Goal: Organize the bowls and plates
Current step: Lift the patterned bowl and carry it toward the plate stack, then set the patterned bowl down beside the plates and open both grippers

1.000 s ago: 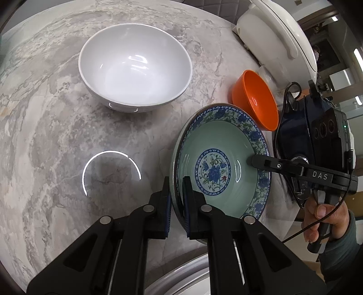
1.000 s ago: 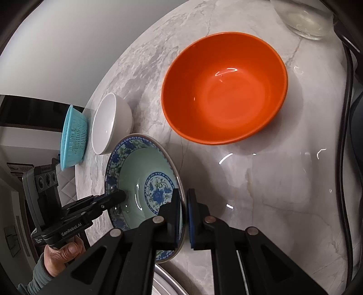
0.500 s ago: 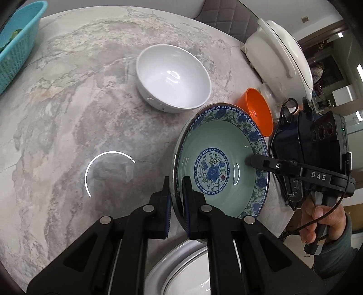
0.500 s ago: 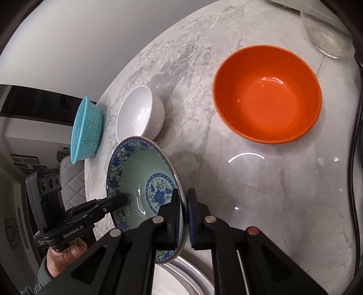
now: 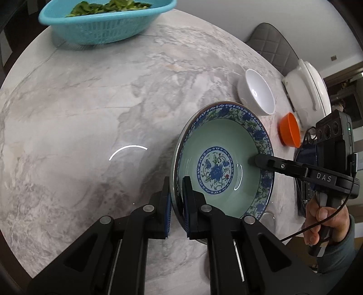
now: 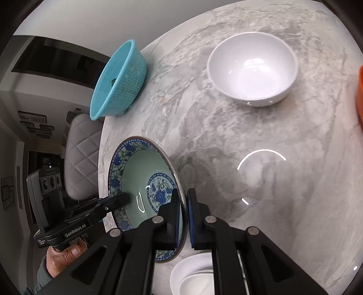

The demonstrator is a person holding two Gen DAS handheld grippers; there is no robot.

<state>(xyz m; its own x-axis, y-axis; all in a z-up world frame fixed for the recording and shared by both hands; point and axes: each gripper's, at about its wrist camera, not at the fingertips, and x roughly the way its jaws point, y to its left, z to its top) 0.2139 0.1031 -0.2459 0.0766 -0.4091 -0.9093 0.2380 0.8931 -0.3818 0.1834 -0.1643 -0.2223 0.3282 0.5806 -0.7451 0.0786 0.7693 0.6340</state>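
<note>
— Two grippers on one dish: the left gripper (image 5: 176,199) is clamped on the near rim of the patterned bowl (image 5: 224,168), one pad inside and one outside.

— And the right gripper (image 6: 184,217)?

— Closed on the opposite rim of the same bowl, pinching it between its blue pads. In the left wrist view its black finger reaches in over the far side of the rim, with a hand (image 5: 322,220) wrapped round its handle.

— Where is the bowl?

— Held between the two grippers over the marble table (image 5: 90,113), tilted so the green inside with the blue flower faces the left camera. Whether its lower edge touches the table I cannot tell.

— What else is on the table?

— A white bowl (image 6: 251,68) stands upright, well apart from the held one. An orange bowl (image 5: 290,130) sits beyond it near a white cooker (image 5: 310,88). A turquoise basket (image 5: 102,20) with green leaves in it stands at the far edge.

— Anything close under the grippers?

— White plates (image 6: 192,274) show at the bottom of the right wrist view, just beside the patterned bowl's lower rim.
</note>
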